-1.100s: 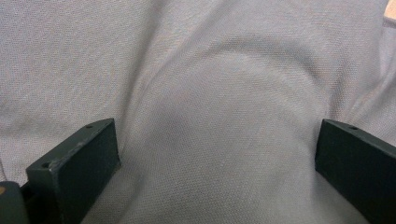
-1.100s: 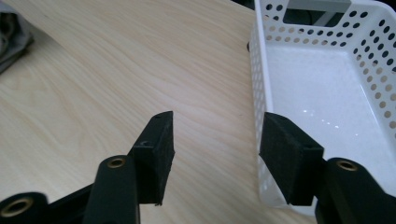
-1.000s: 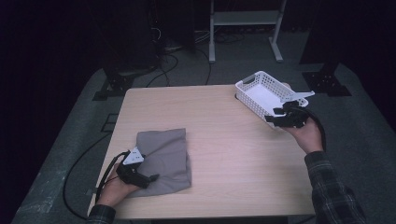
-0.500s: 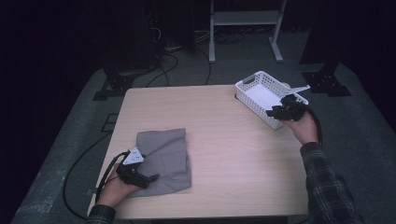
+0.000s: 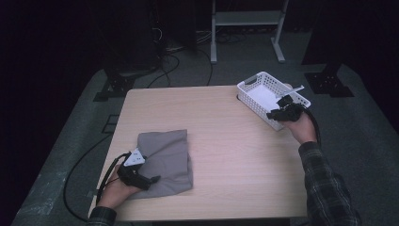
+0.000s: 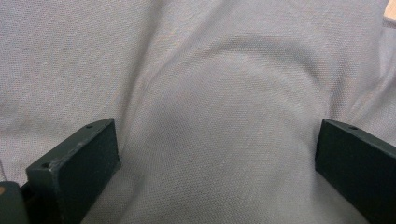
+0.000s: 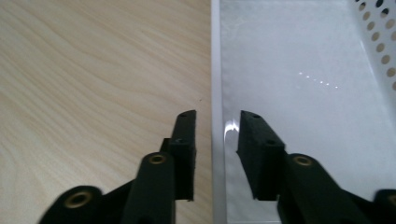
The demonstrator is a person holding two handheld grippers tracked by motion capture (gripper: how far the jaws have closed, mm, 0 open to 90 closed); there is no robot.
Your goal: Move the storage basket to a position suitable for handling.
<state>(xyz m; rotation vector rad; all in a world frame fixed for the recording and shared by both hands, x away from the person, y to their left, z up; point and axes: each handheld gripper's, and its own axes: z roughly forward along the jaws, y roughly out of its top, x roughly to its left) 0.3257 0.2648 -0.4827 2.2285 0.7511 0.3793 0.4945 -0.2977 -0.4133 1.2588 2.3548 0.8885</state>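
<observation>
White basket [image 5: 263, 96], light stiff perforated plastic: near wall between right tool [image 7: 217, 126] jaws, just closing, not yet pressing; grip rim. Grey cloth [image 5: 164, 160], soft: beneath left tool [image 6: 215, 154], jaws apart.

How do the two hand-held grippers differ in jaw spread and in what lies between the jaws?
The left hand-held gripper has its jaws spread wide over the grey cloth, cloth between them. The right hand-held gripper has jaws near each other, straddling the white basket wall; they have just been closing, and a sliver of gap remains on either side of the wall. Both rest over the wooden table.
</observation>
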